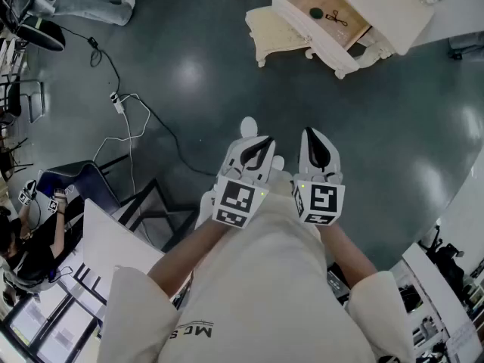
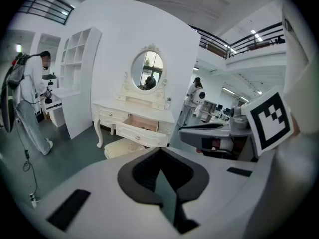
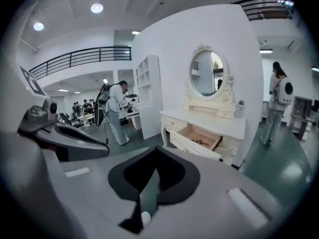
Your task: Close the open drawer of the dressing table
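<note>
The cream dressing table (image 1: pixel 393 6) stands far ahead across the dark floor, at the top right of the head view. Its drawer (image 1: pixel 329 13) is pulled out, with small dark items lying inside. Both gripper views show the same drawer (image 2: pixel 139 129) (image 3: pixel 198 141) below the oval mirror (image 2: pixel 147 69). My left gripper (image 1: pixel 253 151) and right gripper (image 1: pixel 318 148) are held side by side close to my body, well short of the table. The left gripper (image 2: pixel 160 156) and right gripper (image 3: pixel 154 156) are both shut, with nothing between the jaws.
A cream stool (image 1: pixel 276 29) sits in front of the table, left of the drawer. White and black cables (image 1: pixel 128 119) trail over the floor at left. A person (image 2: pixel 30 101) stands by a white shelf unit (image 2: pixel 75 78). Another person (image 3: pixel 276 106) stands right of the table.
</note>
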`<action>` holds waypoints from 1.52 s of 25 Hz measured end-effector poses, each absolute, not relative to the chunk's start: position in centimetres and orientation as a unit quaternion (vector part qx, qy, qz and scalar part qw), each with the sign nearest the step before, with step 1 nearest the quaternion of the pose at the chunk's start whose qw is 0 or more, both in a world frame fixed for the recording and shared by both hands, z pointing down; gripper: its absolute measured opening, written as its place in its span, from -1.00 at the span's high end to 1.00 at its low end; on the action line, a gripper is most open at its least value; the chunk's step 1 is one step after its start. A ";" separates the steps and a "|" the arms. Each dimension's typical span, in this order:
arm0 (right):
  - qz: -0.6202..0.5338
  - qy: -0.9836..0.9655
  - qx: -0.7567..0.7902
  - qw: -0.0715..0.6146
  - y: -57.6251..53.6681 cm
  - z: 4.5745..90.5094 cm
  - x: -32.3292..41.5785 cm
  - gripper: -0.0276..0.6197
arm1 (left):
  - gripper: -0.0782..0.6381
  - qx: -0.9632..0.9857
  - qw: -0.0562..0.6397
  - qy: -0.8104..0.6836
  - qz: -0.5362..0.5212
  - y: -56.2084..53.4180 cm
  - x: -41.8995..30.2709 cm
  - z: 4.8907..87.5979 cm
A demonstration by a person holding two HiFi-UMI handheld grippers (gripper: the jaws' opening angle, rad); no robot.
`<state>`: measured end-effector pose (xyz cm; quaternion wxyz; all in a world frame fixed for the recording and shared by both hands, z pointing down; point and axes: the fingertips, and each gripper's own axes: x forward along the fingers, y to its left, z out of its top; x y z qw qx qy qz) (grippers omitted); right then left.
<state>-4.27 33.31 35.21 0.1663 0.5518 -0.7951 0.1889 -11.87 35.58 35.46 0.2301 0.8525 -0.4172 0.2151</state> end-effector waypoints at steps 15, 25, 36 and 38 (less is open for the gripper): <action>0.255 -0.765 0.582 0.108 46.0 34.9 0.7 0.91 | 0.76 0.871 0.217 -0.371 0.238 46.9 -4.8 35.3; 0.218 -0.786 0.568 0.107 46.4 33.3 1.6 0.91 | 0.76 0.874 0.196 -0.389 0.217 47.0 -3.1 33.7; 0.209 -0.797 0.557 0.103 43.3 32.7 1.9 0.91 | 0.76 0.866 0.190 -0.414 0.208 44.4 -3.1 33.1; 0.208 -0.797 0.558 0.101 42.2 32.8 1.9 0.91 | 0.76 0.865 0.190 -0.416 0.205 43.1 -3.4 33.4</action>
